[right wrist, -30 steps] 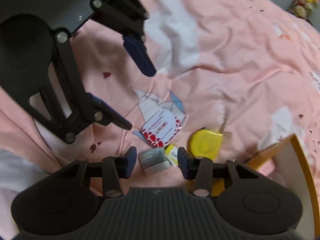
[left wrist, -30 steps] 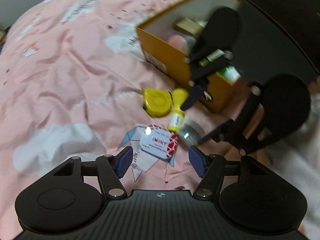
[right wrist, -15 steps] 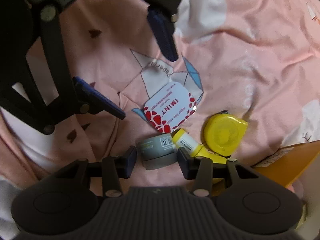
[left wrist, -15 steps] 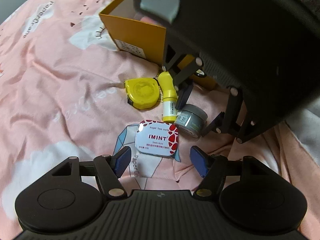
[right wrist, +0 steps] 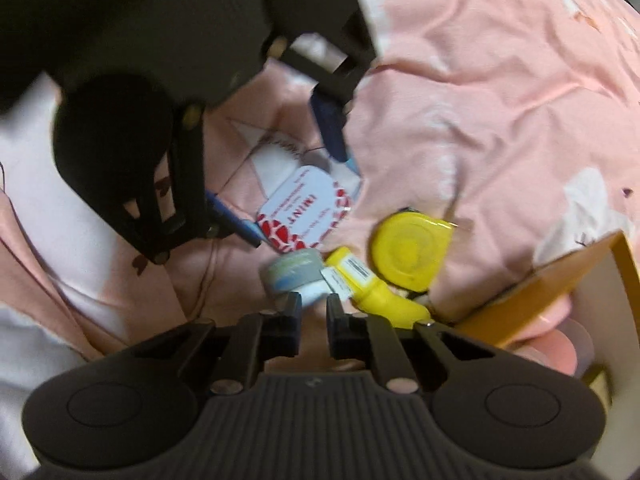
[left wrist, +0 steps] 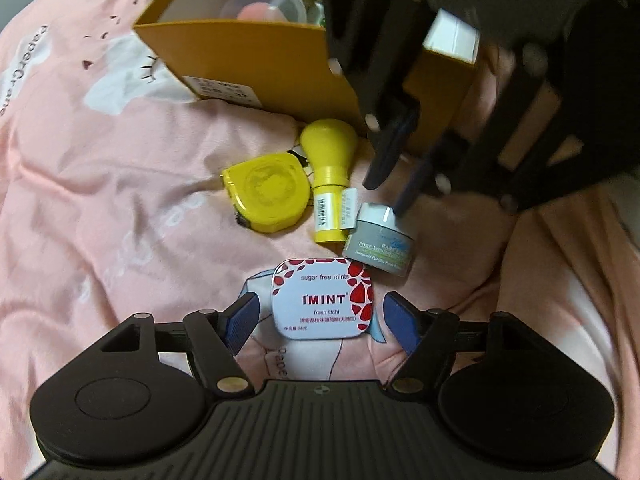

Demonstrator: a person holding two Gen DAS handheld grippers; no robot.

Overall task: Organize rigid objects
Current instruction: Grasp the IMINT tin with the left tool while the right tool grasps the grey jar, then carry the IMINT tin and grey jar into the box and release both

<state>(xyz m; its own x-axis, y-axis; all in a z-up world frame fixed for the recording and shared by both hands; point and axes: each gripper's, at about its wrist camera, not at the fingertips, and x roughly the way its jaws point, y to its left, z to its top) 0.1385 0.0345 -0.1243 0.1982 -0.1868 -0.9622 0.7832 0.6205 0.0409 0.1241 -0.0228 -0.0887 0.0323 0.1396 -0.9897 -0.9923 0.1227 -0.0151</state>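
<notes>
Blue-padded left hand-held gripper (left wrist: 318, 326) opening around mint tin (left wrist: 323, 299); right (right wrist: 313, 307) shut, empty.

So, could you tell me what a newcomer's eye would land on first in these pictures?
Probably the red-and-white mint tin lying flat on the pink bedsheet, framed by the left gripper, whose jaws are opening around it. Behind it sit a yellow tape measure, a yellow bottle and a grey jar, before an open orange box.

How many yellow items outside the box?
2. Yellow tape measure lies on the pink sheet; yellow bottle lies right beside it, cap toward the orange box. More could be hidden behind the right claw.
</notes>
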